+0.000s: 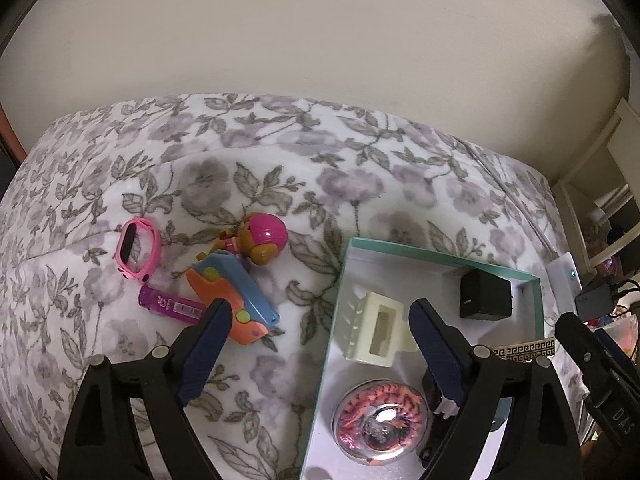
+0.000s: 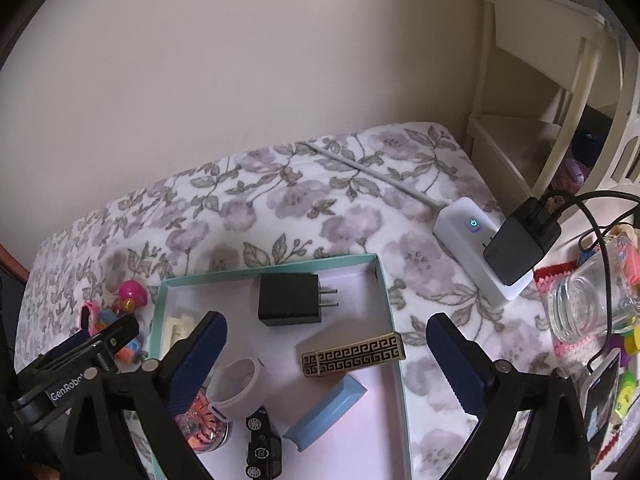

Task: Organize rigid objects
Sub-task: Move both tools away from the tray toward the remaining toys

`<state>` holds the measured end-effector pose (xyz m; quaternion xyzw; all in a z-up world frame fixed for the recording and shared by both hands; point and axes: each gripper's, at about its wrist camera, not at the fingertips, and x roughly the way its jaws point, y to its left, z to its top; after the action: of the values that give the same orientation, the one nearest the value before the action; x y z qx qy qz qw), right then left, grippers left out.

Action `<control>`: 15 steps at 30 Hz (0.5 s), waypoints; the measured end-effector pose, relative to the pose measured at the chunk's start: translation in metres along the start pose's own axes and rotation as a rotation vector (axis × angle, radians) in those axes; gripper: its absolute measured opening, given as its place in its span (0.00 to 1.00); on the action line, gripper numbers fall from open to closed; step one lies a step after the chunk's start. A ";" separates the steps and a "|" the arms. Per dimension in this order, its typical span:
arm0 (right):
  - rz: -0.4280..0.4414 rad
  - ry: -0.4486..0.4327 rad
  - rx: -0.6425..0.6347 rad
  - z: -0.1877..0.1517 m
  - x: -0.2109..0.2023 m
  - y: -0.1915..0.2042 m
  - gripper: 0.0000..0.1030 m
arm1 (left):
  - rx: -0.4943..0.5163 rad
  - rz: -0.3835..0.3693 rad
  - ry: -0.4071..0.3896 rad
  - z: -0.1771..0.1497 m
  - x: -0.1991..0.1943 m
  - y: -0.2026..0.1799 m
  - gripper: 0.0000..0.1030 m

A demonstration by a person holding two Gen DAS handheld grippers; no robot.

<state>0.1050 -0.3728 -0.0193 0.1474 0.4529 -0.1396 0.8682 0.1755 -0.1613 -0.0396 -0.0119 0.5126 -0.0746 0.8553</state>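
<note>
A shallow teal-rimmed box point(image 2: 272, 266) lies on a flowered bedspread. In it are a black plug charger point(image 2: 288, 300), a gold-and-black patterned bar point(image 2: 352, 354) leaning on the right rim, a blue block point(image 2: 326, 412), a white ring point(image 2: 240, 388), a black toy car point(image 2: 262, 448), a glitter dome point(image 1: 380, 420) and a cream plastic piece point(image 1: 380, 328). My right gripper point(image 2: 324, 320) is open above the box, holding nothing. My left gripper point(image 1: 320, 308) is open over the box's left rim point(image 1: 336, 320). Left of it lie an orange-blue toy point(image 1: 232, 300), a pink-helmeted figure point(image 1: 260, 240), a pink watch point(image 1: 136, 252) and a purple tube point(image 1: 168, 304).
A white power strip point(image 2: 472, 248) with a black adapter point(image 2: 516, 248) and cables lies on the bed right of the box. A glass jar point(image 2: 588, 304) and small colourful items sit at the far right. Cream shelves point(image 2: 540, 80) and a wall stand behind.
</note>
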 end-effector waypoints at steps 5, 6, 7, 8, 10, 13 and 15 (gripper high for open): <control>0.007 -0.014 0.004 0.001 -0.001 0.001 1.00 | -0.011 0.012 -0.014 0.002 -0.001 0.003 0.89; 0.007 -0.019 -0.001 0.001 -0.001 0.002 1.00 | -0.015 0.014 -0.016 0.003 -0.002 0.003 0.89; 0.011 -0.021 -0.005 0.001 -0.001 0.003 1.00 | -0.016 0.015 -0.017 0.003 -0.002 0.004 0.89; 0.014 -0.022 -0.009 0.001 -0.001 0.004 1.00 | -0.017 0.017 -0.019 0.004 -0.002 0.005 0.89; 0.023 -0.026 -0.017 0.001 -0.002 0.006 1.00 | -0.023 0.014 -0.022 0.005 -0.003 0.007 0.89; 0.050 -0.034 -0.037 0.000 -0.003 0.011 1.00 | -0.034 -0.009 -0.022 0.007 -0.005 0.010 0.89; 0.073 -0.040 -0.041 0.000 -0.004 0.014 1.00 | -0.038 -0.008 -0.026 0.008 -0.007 0.011 0.89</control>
<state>0.1078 -0.3595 -0.0141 0.1433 0.4325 -0.1015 0.8844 0.1811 -0.1499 -0.0310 -0.0312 0.5027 -0.0684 0.8612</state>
